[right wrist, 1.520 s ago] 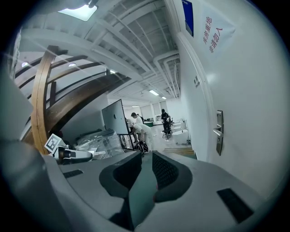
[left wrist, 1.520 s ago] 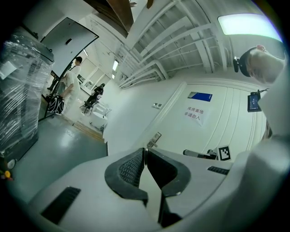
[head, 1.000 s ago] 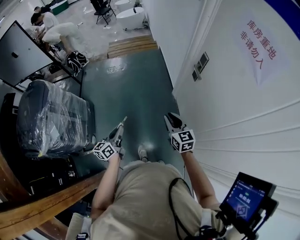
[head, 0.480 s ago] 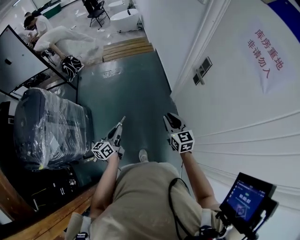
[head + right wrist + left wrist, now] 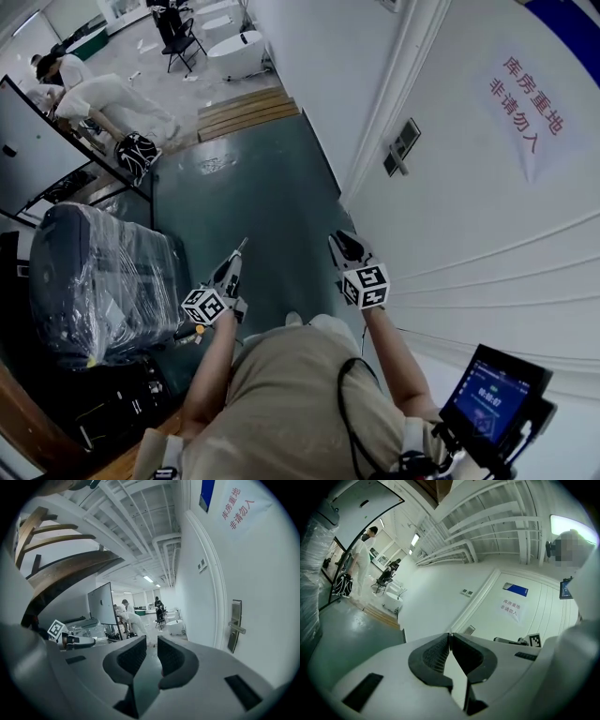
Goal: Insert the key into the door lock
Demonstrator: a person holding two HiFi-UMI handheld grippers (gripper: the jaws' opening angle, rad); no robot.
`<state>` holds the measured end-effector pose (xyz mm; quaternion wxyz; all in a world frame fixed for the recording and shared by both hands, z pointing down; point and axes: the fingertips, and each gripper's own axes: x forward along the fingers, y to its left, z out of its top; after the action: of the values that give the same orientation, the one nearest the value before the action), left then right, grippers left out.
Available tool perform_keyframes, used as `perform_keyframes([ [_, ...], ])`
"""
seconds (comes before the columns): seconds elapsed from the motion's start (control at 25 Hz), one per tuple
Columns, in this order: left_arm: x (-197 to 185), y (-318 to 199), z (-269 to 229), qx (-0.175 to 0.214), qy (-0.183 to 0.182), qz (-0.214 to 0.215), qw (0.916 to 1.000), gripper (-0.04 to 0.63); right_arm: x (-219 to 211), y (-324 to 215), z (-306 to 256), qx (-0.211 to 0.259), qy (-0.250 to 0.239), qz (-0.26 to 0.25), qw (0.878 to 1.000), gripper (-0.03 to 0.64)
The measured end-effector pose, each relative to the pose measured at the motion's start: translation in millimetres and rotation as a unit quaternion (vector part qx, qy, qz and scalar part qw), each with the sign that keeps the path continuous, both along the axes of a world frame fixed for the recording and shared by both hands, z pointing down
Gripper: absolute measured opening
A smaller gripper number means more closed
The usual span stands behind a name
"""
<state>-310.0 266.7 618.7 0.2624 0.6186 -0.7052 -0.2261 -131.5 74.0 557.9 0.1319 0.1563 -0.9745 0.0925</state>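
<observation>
The door lock [image 5: 234,626] sits on the white door [image 5: 469,216], ahead and to my right, its plate upright and its lever jutting out level. My right tool [image 5: 339,240] is nearer to it, released, with nothing between its jaws. My left tool [image 5: 241,248] is clenched tip to tip, and I can make out no key there. The green floor [image 5: 253,187] ahead is open. Wrapped furniture [image 5: 103,272] crowds my left.

i record a white door [image 5: 487,216] bearing a sign [image 5: 525,108] in red characters, a silver handle [image 5: 236,626], a dull green floor [image 5: 262,197]. left gripper [image 5: 240,249] and right gripper [image 5: 339,240] carry black-and-white square markers; pads [image 5: 132,657] black, ribbed.
</observation>
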Motion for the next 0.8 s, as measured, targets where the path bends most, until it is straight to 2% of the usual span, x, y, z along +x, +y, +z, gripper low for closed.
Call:
perform_keyframes([
  [0.12, 6, -32, 3, -0.004, 0.004, 0.006, 1.0, 0.034, 12, -26, 3, -0.003, 0.001, 0.007, 1.0, 0.078],
  [0.28, 6, -38, 9, -0.002, 0.015, 0.021, 0.9997, 0.034, 17, -26, 4, 0.002, 0.007, 0.02, 1.0, 0.078],
  [0.48, 20, -73, 13, -0.009, 0.019, 0.042, 0.9989, 0.034, 36, -59, 6, 0.0, 0.01, 0.039, 0.999, 0.078],
  [0.8, 15, -101, -6, 0.002, 0.034, 0.057, 0.9978, 0.034, 28, -81, -14, 0.047, 0.035, 0.045, 0.997, 0.078],
])
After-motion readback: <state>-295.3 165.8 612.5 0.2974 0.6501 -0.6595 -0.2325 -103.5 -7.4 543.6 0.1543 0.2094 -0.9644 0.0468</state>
